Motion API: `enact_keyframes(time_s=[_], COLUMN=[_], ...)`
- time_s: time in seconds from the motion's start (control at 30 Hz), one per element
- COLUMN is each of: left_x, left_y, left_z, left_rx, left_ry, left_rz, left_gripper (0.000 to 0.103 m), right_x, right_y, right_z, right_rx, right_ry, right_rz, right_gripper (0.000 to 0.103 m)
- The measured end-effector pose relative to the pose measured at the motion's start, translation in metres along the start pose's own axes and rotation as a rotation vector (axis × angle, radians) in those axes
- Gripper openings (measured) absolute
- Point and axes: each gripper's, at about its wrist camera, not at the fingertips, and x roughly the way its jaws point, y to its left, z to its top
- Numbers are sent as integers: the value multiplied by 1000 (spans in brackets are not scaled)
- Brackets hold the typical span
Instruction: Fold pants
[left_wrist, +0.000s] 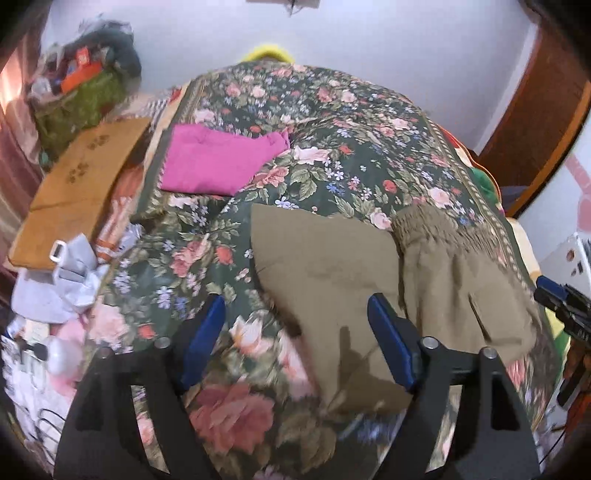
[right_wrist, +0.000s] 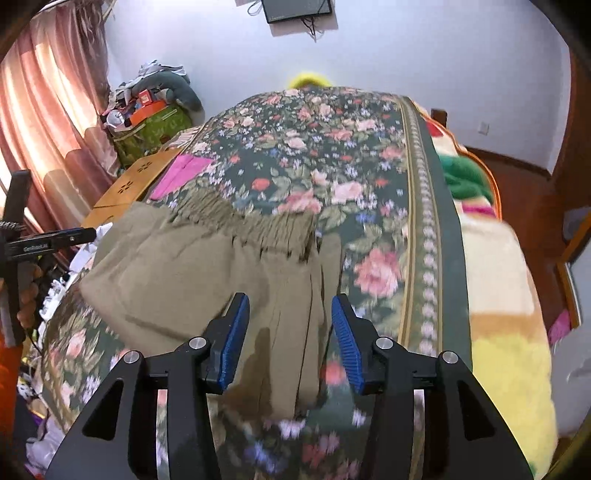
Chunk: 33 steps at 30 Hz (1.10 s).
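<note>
The partly folded olive-khaki cloth pants lie on the floral bedspread, length running crosswise, under both released tongs: right tongs nearer the waistband, left tongs nearer the legs.

The olive pants are seen as matt woven cloth, gathered and ribbed at the waistband. The bedspread is printed floral cloth. The left tongs are made of matt black plastic with ridged blue pads and shiny metal pins.
</note>
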Motion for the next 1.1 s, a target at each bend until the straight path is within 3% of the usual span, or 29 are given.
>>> enact_keyframes(time_s=[0.17,0.3,0.37,0.43,0.47,0.5,0.6,0.7,0.87,1.0,1.1], left_x=[46,63,63,61,60,58,55,53,50,41,34], left_y=[4,10,13,15,16,16,15,9,13,20,36], left_z=[8,6,6,8,9,10,16,21,29,34,36], left_rx=[-38,-88,-99,-92,-84,-70,-28,18,-5,21,-20], left_ry=[148,182,159,133,120,101,60,37,-2,-66,-42], left_rz=[-91,-134,-132,-130,-125,-119,-101,-43,29,235,183], left_gripper=[79,78,69,46,41,28,22,22,24,23,23], right_x=[27,54,64,63,62,61,61,61,60,59,57], right_y=[-2,-5,-5,-4,-4,-3,-2,-3,-1,-2,-2], right_z=[10,7,2,1,0,0,-2,-2,-3,-5,-5], right_rx=[-16,-14,-13,-15,-15,-16,-12,-9,-4,1,3], right_ry=[38,121,160,159,160,161,161,162,154,155,152], right_rz=[0,6,17,17,18,19,23,27,22,24,23], right_gripper=[49,49,49,49,49,49,49,49,49,49,50])
